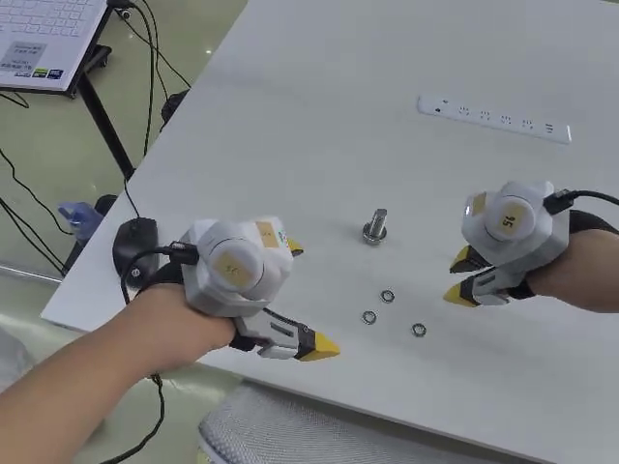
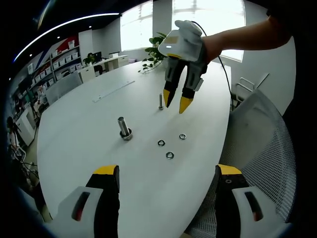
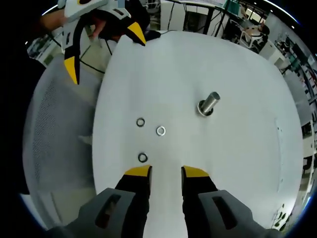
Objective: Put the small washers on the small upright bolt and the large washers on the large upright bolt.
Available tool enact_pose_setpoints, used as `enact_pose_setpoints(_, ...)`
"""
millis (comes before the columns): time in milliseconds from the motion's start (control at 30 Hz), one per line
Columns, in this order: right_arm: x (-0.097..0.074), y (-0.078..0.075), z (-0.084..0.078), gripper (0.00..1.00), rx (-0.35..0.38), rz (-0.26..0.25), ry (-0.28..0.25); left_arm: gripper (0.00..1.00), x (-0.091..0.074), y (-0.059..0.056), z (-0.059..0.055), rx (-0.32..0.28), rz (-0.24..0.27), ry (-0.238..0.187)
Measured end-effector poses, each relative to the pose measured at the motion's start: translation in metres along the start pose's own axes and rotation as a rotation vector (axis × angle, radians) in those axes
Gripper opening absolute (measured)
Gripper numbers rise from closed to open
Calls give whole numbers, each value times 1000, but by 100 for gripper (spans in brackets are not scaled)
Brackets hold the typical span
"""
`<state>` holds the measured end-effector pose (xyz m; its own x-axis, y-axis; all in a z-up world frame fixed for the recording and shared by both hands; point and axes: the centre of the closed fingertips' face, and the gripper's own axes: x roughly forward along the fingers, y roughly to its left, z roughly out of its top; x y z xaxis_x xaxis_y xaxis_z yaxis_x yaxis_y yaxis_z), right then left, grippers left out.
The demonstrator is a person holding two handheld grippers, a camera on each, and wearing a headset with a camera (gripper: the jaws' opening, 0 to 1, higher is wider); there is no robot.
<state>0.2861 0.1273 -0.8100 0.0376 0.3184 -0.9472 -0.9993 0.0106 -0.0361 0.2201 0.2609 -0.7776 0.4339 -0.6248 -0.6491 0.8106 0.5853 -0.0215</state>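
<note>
A large steel bolt (image 1: pixel 375 227) stands upright on the white table (image 1: pixel 319 116). Three small washers (image 1: pixel 387 296) (image 1: pixel 368 316) (image 1: pixel 419 330) lie flat just in front of it. My left gripper (image 1: pixel 309 298) hovers at the near table edge, left of the washers, open wide with nothing between its jaws. My right gripper (image 1: pixel 457 277) hangs right of the bolt, open and empty. In the left gripper view a thin small bolt (image 2: pixel 161 101) stands behind the right gripper (image 2: pixel 176 101), past the large bolt (image 2: pixel 124 128). In the right gripper view the nearest washer (image 3: pixel 142 157) lies just ahead of its left jaw.
A white power strip (image 1: pixel 493 118) lies at the far right of the table. A laptop (image 1: pixel 44 39) sits on a stand off the table to the far left, with cables trailing down. A grey mesh chair (image 1: pixel 290 435) stands against the near edge.
</note>
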Motion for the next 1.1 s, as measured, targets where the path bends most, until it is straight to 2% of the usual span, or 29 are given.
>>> enact_pose_setpoints(200, 8, 6, -4, 25, -13, 17, -2, 80, 0, 1, 2, -4, 5, -10)
enact_pose_setpoints(300, 11, 13, -2, 25, -17, 31, -13, 81, 1, 1, 1, 0, 3, -10)
enact_pose_setpoints(633, 40, 30, -9, 25, -29, 54, -6, 83, 4, -2, 0, 3, -16, -7)
enact_pose_setpoints(900, 63, 32, -17, 25, -32, 56, 30, 82, 3, -4, 1, 18, -30, -1)
enact_pose_setpoints(1100, 64, 34, -17, 24, -32, 56, 34, 81, 4, -3, 2, 30, -38, 2)
